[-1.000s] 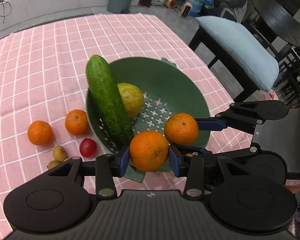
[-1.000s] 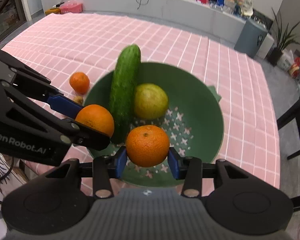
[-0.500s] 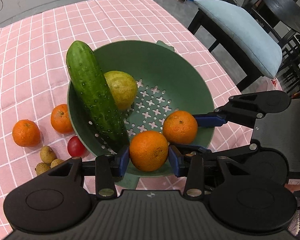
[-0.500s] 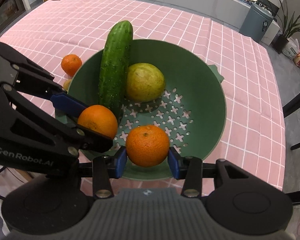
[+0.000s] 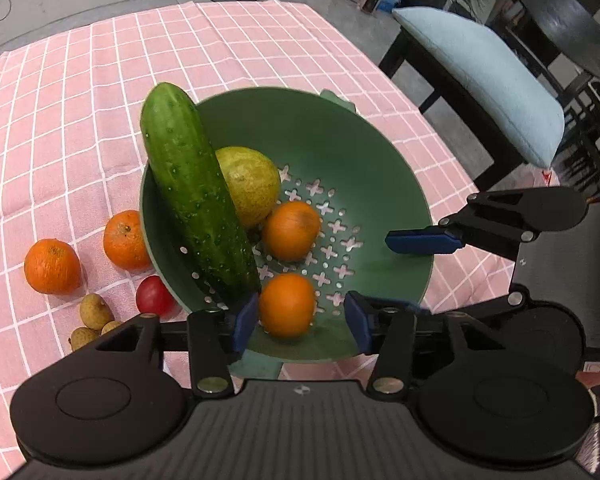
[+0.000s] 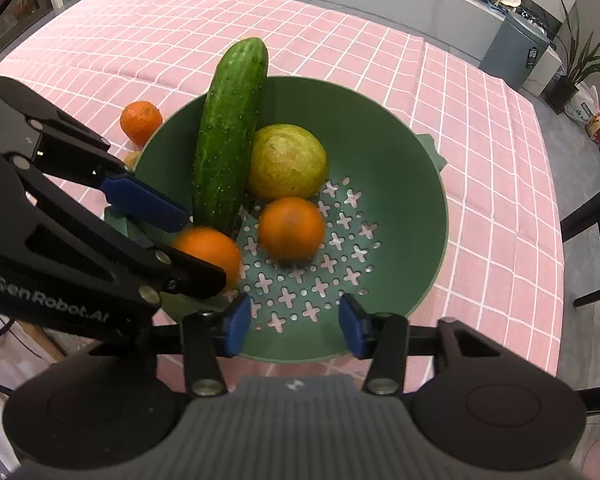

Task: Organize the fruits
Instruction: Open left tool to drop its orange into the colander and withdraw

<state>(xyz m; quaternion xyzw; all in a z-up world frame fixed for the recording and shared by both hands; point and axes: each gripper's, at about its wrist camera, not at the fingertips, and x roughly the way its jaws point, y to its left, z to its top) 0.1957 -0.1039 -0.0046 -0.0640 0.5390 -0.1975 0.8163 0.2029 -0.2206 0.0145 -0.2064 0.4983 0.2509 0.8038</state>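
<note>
Both the left gripper (image 5: 302, 322) and right gripper (image 6: 292, 322) gape empty over the green colander (image 5: 380, 152) – two oranges (image 5: 287, 305) lie loose inside – while the remaining oranges (image 5: 52, 266) sit outside at its left, nearer the left gripper.

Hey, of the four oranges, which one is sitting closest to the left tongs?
The orange low in the green colander, between the open left tongs. The second orange lies deeper by the cucumber; two others rest on the cloth.
</note>
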